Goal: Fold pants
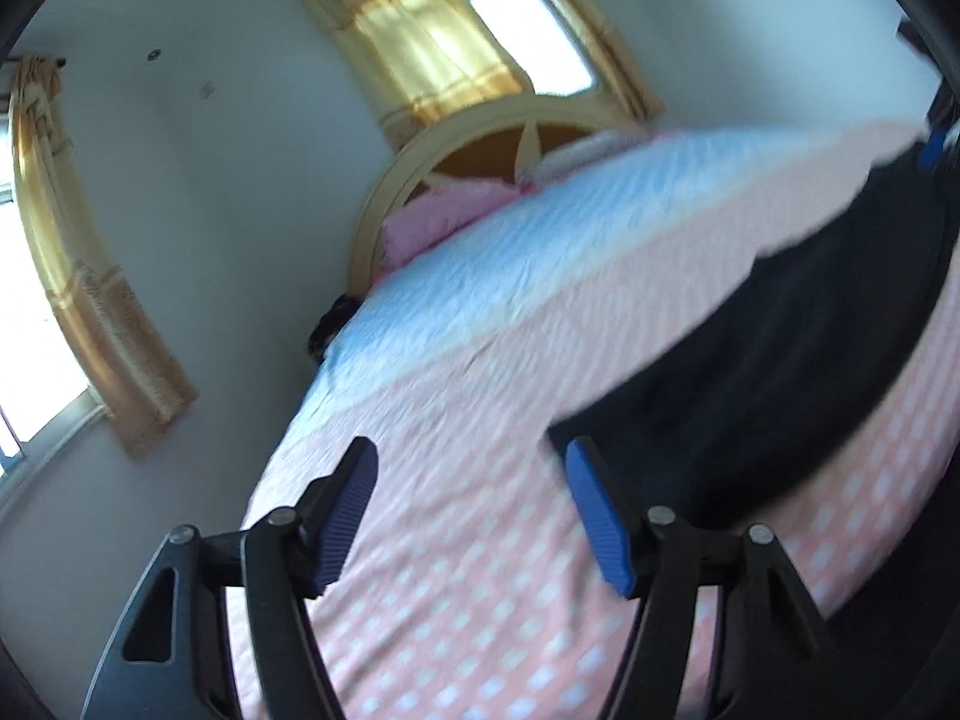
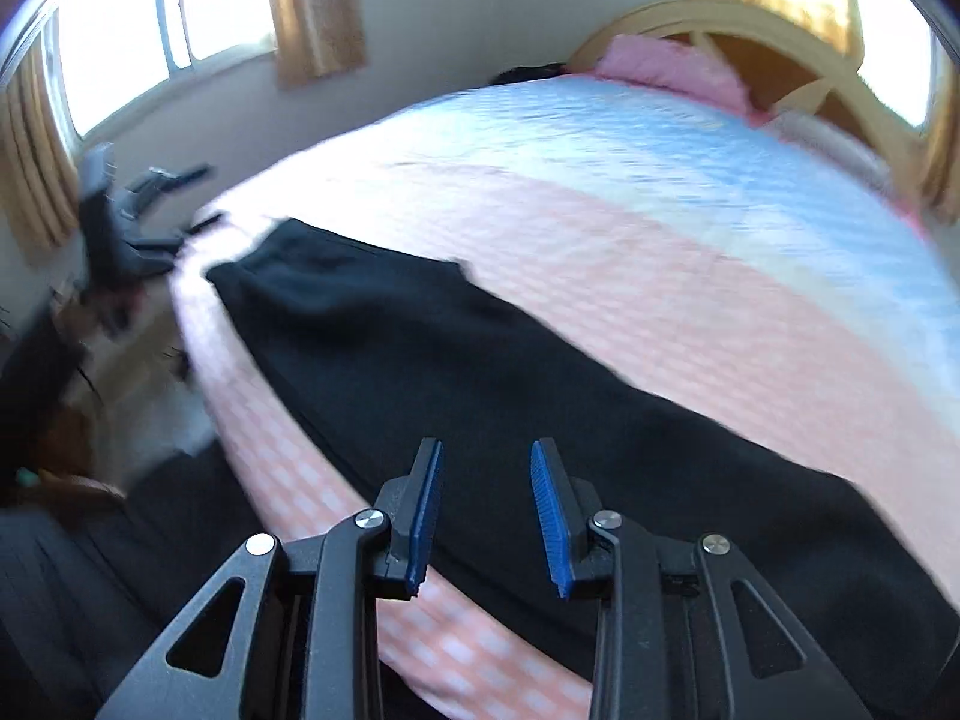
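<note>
Black pants (image 2: 480,360) lie flat along the near edge of the bed, on a pink checked bedspread (image 2: 660,264). My right gripper (image 2: 487,456) is open and empty, hovering just above the pants' near edge. In the left wrist view the pants (image 1: 780,348) stretch from the middle to the upper right. My left gripper (image 1: 471,456) is open wide and empty, above the bedspread (image 1: 456,570) just left of the pants' end. The other gripper (image 1: 933,150) shows faintly at the far right, and the left gripper (image 2: 138,210) shows blurred at the left of the right wrist view.
The bedspread turns pale blue (image 1: 510,240) toward a rounded wooden headboard (image 1: 480,144) with a pink pillow (image 1: 444,216). Windows with yellow curtains (image 1: 420,30) are on the walls. Dark clutter and floor (image 2: 72,360) lie off the bed's left edge.
</note>
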Motion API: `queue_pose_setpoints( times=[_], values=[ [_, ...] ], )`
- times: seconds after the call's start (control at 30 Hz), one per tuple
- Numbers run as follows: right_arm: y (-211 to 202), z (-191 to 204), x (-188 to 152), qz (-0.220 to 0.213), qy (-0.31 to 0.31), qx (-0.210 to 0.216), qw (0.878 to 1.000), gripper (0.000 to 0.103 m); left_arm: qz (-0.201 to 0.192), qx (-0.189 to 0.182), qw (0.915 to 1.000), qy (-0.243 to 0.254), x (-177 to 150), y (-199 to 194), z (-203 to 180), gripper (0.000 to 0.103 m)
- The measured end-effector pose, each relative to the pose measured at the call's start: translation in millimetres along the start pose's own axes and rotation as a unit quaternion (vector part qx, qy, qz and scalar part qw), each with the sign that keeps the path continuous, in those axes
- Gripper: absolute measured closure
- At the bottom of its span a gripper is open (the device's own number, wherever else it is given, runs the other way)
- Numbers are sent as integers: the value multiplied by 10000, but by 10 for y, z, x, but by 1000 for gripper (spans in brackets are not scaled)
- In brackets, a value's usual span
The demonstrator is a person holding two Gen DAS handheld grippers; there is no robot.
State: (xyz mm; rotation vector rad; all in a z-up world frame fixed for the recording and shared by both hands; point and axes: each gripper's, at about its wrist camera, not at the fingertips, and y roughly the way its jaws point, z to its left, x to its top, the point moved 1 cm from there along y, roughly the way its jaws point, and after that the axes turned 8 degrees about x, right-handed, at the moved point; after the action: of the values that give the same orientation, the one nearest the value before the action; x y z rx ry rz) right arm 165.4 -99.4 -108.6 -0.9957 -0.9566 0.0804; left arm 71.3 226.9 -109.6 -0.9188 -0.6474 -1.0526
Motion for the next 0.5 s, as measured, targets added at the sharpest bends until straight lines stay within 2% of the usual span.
queue_pose_setpoints(
  times=[0.07,0.2,0.27,0.33,0.4,0.5],
  values=[
    [257,135,88,75,-91,209,9997,71,-31,-161,9999,-44,202,67,-228,24],
    [781,346,77,505,-96,630,9967,71,189,-270,9992,239,344,317,-609,24],
    [973,445,-57,957,-125,823,9919,70,514,-198,9979,336,327,516,-703,24],
    [967,568,-159,1014,-437,732,9912,68,834,-153,9957,371,231,647,-703,24],
    [946,576,-169,1171,-370,824,9890,67,1172,32,9921,440,56,754,-673,18],
    [956,597,-142,1477,-488,888,9838,67,1213,-33,9923,-265,-99,751,-452,4]
  ],
)
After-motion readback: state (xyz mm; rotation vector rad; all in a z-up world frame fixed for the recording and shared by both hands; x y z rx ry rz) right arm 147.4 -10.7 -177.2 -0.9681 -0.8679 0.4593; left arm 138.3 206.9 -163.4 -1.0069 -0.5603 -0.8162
